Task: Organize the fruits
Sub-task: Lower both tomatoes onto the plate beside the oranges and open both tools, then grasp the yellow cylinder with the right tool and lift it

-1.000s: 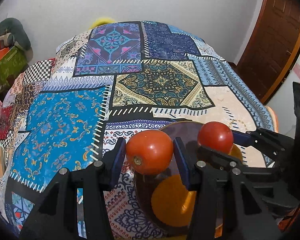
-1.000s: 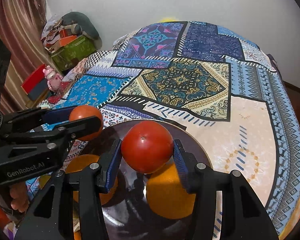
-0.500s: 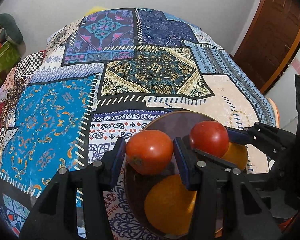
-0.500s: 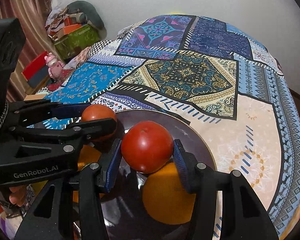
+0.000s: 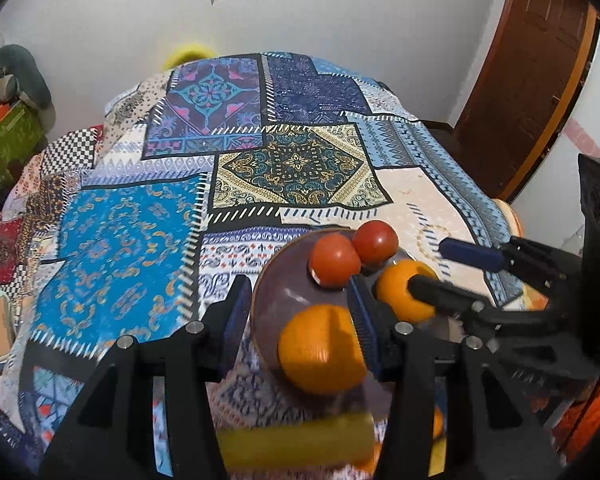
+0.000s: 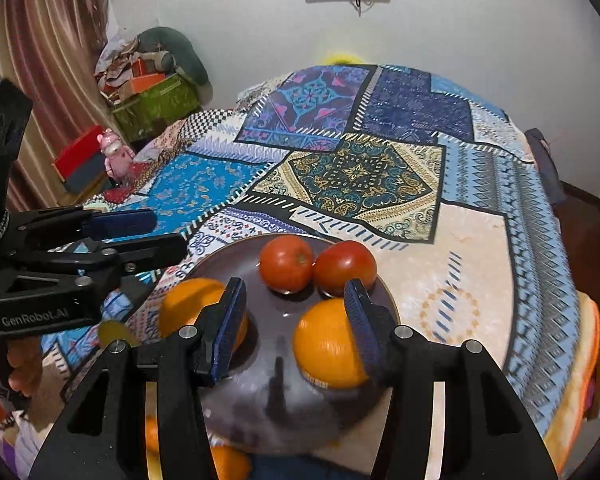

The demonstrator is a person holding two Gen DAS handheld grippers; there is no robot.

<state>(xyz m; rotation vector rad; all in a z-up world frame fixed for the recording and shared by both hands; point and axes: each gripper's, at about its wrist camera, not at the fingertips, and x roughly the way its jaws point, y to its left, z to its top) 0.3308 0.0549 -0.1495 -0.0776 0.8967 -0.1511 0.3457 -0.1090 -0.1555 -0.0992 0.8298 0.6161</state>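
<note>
With both tomatoes (image 6: pixel 286 264) (image 6: pixel 345 266) resting side by side on the dark plate (image 6: pixel 276 364) beside two oranges (image 6: pixel 328 344) (image 6: pixel 192 308), our left gripper (image 5: pixel 298 312) and right gripper (image 6: pixel 294 316) hang empty — fingers parted — so next we go for the loose fruit below the plate's rim.

Looking forward and steeply down from each wrist, close above the near edge of the patchwork-covered bed (image 5: pixel 132 240), toward the white wall. Sharing the dark plate (image 5: pixel 276 292) (image 6: pixel 260 356) of fruit, each view catching the other gripper: right gripper (image 5: pixel 444 264) at right, left gripper (image 6: pixel 156 228) at left.
</note>
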